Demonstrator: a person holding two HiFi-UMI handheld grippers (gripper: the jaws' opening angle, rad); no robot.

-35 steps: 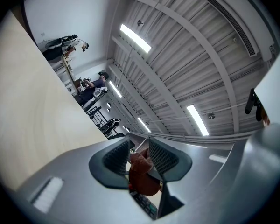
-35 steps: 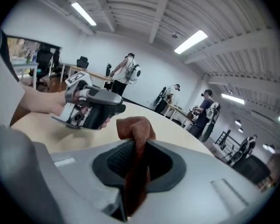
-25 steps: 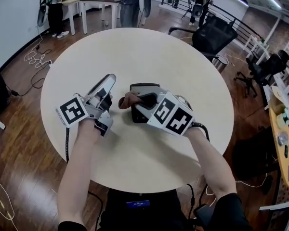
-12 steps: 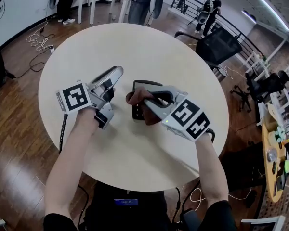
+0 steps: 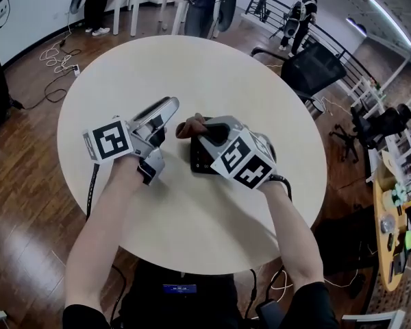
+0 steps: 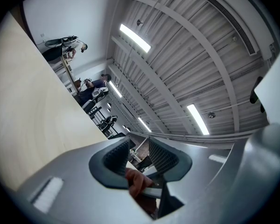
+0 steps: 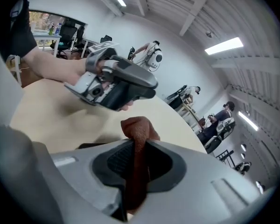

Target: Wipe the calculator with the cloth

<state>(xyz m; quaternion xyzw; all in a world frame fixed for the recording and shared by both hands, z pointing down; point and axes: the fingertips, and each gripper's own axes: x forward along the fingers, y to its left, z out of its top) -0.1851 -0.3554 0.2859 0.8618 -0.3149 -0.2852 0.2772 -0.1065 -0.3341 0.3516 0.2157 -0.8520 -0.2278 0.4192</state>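
- Near the middle of the round table [image 5: 246, 74], the calculator [image 5: 198, 163] lies flat on the pale top, close in front of the person.
- It is a dark, almost black rectangular slab, with its long side running away from the person.
- Most of its face is covered by the right gripper [image 5: 203, 131], so the keys and display cannot be made out. Only its left strip and a bit of the far edge show.
- The cloth [image 5: 189, 127] is a rust-brown rag bunched into a lump over the calculator's far left corner. Whether it presses on the casing cannot be told.
- The right gripper is clamped on the cloth. In the right gripper view, the fabric runs as 1 pinched fold between the 2 dark ribbed pads [image 7: 120, 161] and puffs out past the tips.
- The left gripper [image 5: 168, 107] sits just left of the calculator without touching it, tilted up off the table. Its jaws stand parted with nothing between them.
- Each gripper carries a cube [image 5: 111, 140] with black-and-white square markers, on the side nearest the person.
- Beyond the table's far right edge stands a black office chair [image 5: 308, 64].
- Around the table is a brown wooden floor [image 5: 27, 177], and people [image 5: 200, 9] stand at the far end of the room.
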